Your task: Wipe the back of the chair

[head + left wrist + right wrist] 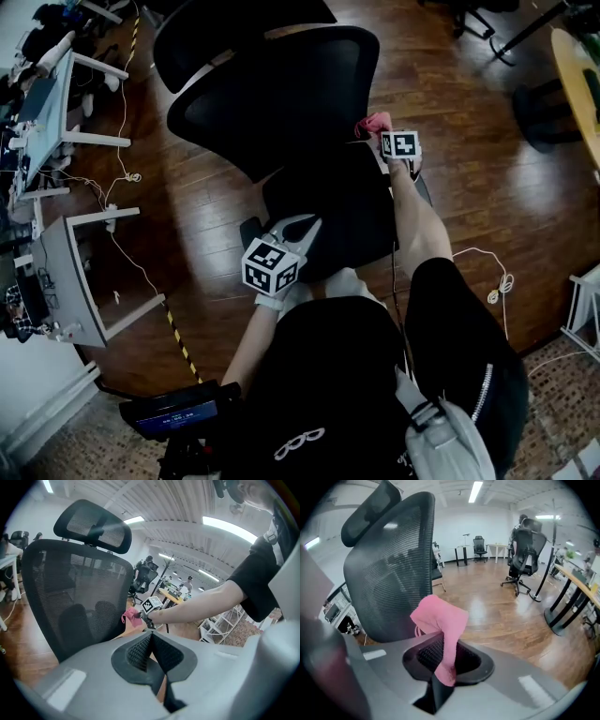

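Note:
A black mesh office chair (281, 94) with a headrest stands in front of me; its mesh back (70, 592) (393, 573) fills both gripper views. My right gripper (375, 131) (445, 641) is shut on a pink cloth (440, 620) (375, 122) (131, 617), held just beside the right edge of the chair back. My left gripper (295, 230) (150, 637) is shut with nothing between its jaws and hangs lower, over the chair seat (347, 206), apart from the back.
White desks (56, 122) with cables stand at the left on the wooden floor (469, 169). Another black chair (525, 545) and a long table (577, 75) are at the right. A white cable (497, 281) lies on the floor beside my right arm.

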`<state>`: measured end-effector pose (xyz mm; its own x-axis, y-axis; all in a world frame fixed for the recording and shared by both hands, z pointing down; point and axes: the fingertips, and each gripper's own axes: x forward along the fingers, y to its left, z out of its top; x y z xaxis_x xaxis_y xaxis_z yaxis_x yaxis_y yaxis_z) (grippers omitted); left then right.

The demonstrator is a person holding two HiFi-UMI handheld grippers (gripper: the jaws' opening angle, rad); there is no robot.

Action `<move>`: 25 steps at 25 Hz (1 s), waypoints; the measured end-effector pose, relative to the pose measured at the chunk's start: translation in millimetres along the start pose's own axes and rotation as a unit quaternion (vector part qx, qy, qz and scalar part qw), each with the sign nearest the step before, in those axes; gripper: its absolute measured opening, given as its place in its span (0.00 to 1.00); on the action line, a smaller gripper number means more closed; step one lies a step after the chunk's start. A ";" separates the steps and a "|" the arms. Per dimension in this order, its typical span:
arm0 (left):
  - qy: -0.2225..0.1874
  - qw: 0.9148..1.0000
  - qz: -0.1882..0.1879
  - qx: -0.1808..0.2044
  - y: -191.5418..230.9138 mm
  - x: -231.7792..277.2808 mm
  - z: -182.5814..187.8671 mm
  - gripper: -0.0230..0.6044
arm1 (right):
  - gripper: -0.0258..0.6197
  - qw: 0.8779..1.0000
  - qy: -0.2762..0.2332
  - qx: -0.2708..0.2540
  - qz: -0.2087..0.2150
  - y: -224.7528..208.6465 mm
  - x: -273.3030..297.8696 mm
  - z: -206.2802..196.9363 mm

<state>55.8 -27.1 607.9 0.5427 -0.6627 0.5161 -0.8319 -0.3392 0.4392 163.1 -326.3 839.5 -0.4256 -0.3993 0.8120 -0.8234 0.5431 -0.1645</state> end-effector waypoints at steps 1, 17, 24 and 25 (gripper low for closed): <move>-0.003 1.000 0.001 0.001 -0.5 -0.8 0.9 0.02 | 0.11 1.000 -0.011 0.008 -0.001 -2.0 -4.2 4.6; -0.063 0.998 -0.018 0.013 1.5 -32.2 29.6 0.02 | 0.11 0.980 -0.194 -0.004 -0.036 7.5 -113.8 216.1; -0.093 0.996 -0.010 0.010 17.6 -56.7 48.0 0.02 | 0.11 0.975 -0.208 -0.078 -0.024 81.8 -123.3 274.1; -0.096 0.995 -0.007 0.008 21.3 -61.1 48.3 0.02 | 0.11 0.974 -0.209 -0.083 -0.022 91.1 -122.8 277.7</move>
<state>-0.8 -26.0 550.2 0.5239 -0.7725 0.3588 -0.8267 -0.3598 0.4325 36.1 -432.9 569.3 -0.5360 -0.6716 0.5115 -0.7867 0.6172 -0.0141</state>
